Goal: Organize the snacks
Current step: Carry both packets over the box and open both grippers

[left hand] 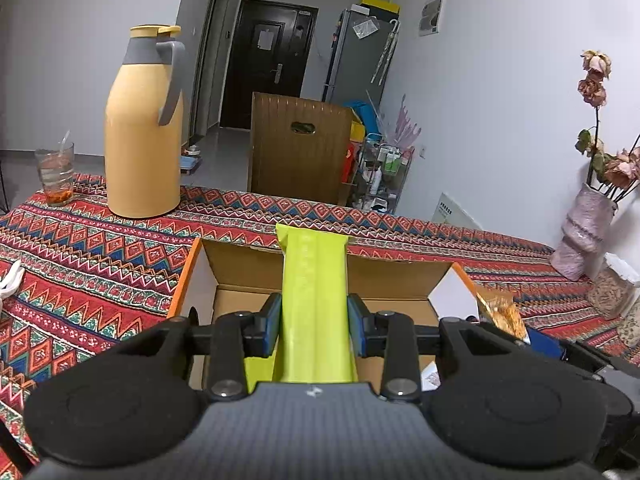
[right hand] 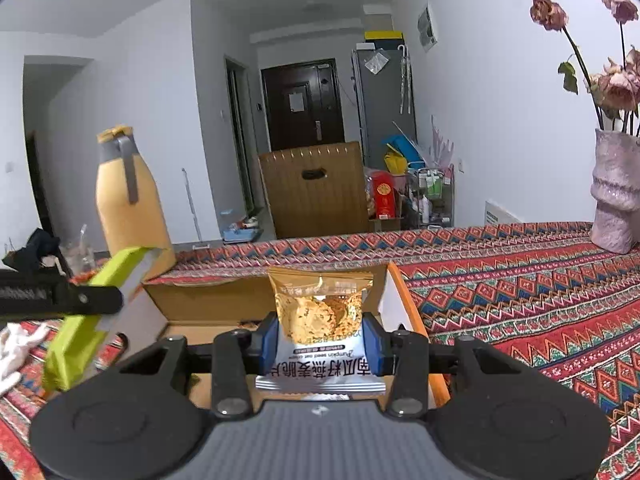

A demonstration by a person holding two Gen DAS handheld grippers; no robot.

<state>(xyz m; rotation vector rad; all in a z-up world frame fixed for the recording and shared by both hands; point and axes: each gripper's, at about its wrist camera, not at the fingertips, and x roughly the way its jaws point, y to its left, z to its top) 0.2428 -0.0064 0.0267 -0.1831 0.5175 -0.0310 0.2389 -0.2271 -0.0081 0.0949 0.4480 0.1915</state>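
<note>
My left gripper (left hand: 314, 326) is shut on a long lime-green snack bar (left hand: 314, 280), held over the open cardboard box (left hand: 240, 264) with orange edges. The bar also shows in the right wrist view (right hand: 86, 324), at the left, in the left gripper (right hand: 80, 300). My right gripper (right hand: 320, 340) is shut on a gold and white packet of oat crisps (right hand: 320, 312), held over the same box (right hand: 208, 300). The packet shows at the right in the left wrist view (left hand: 502, 312).
A yellow thermos jug (left hand: 144, 128) and a glass (left hand: 56, 176) stand at the far left of the patterned tablecloth (left hand: 100, 248). A pink vase of dried roses (right hand: 616, 196) stands at the far right. A brown chair back (left hand: 298, 148) is behind the table.
</note>
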